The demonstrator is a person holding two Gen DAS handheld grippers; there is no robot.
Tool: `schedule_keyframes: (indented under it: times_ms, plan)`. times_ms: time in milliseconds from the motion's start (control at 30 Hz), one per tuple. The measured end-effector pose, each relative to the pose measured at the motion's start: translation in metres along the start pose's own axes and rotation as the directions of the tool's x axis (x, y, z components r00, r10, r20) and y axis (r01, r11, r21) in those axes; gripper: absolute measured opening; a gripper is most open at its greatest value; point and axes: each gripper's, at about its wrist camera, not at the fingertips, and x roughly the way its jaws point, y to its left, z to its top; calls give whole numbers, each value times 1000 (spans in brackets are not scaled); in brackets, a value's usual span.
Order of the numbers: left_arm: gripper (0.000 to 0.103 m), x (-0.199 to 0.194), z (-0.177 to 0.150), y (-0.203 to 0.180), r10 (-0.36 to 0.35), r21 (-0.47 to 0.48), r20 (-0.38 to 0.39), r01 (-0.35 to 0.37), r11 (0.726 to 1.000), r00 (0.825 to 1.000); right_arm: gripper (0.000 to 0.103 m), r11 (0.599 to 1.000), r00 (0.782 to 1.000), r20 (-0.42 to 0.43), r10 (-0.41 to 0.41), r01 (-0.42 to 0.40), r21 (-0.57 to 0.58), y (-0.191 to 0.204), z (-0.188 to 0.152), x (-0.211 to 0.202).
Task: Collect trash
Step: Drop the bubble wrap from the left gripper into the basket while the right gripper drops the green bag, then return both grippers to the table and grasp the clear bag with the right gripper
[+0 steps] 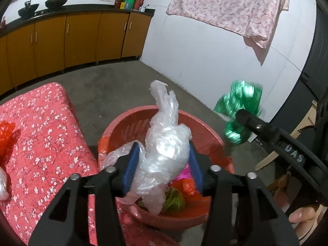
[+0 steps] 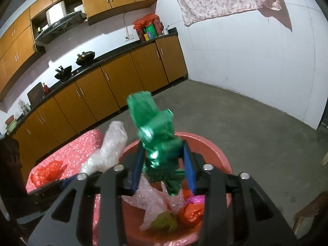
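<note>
My left gripper (image 1: 164, 160) is shut on a clear plastic bag (image 1: 166, 135) and holds it over a red basin (image 1: 127, 121) on the floor. The basin holds pink, orange and green crumpled bags (image 1: 176, 198). My right gripper (image 2: 163, 164) is shut on a green shiny plastic bag (image 2: 157, 135) above the same basin (image 2: 207, 145). In the left wrist view the right gripper's body comes in from the right, with the green bag (image 1: 239, 106) at its tip. The clear bag (image 2: 108, 149) also shows in the right wrist view.
A table with a red flowered cloth (image 1: 43, 135) stands left of the basin, with a red bag (image 1: 6, 139) on it. Brown kitchen cabinets (image 1: 78, 39) line the far wall. A pink flowered cloth (image 1: 229, 6) hangs on the white wall. The floor is concrete.
</note>
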Motion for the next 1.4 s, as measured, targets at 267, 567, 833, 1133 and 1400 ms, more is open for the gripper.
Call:
schedule_keyframes:
  times_ms: [267,567,833,1133,1400]
  plan:
    - [77,-13,-7,25,61,-64,17,-59,996,998,92,999,997,64,-32,31,10,2,-1,-13]
    - [95,-48,-23,53,201,-74,71,-195,978,977,99,996,993,88,-83,86,-36,20,-9,-13]
    - [95,-103,-49,96,334,-129,116,-319,939,935,98,997,999,53,-9,13,-74,58,-18,-9]
    - [97,-189,-99,173,581,-212,121,-551,807,805,98,949,985,-87,148,-166,-268,181,-58,11]
    - [97,-243,-138,247,704,-351,44,-649,675,708,98,888,932,-273,240,-324,-326,293,-118,42]
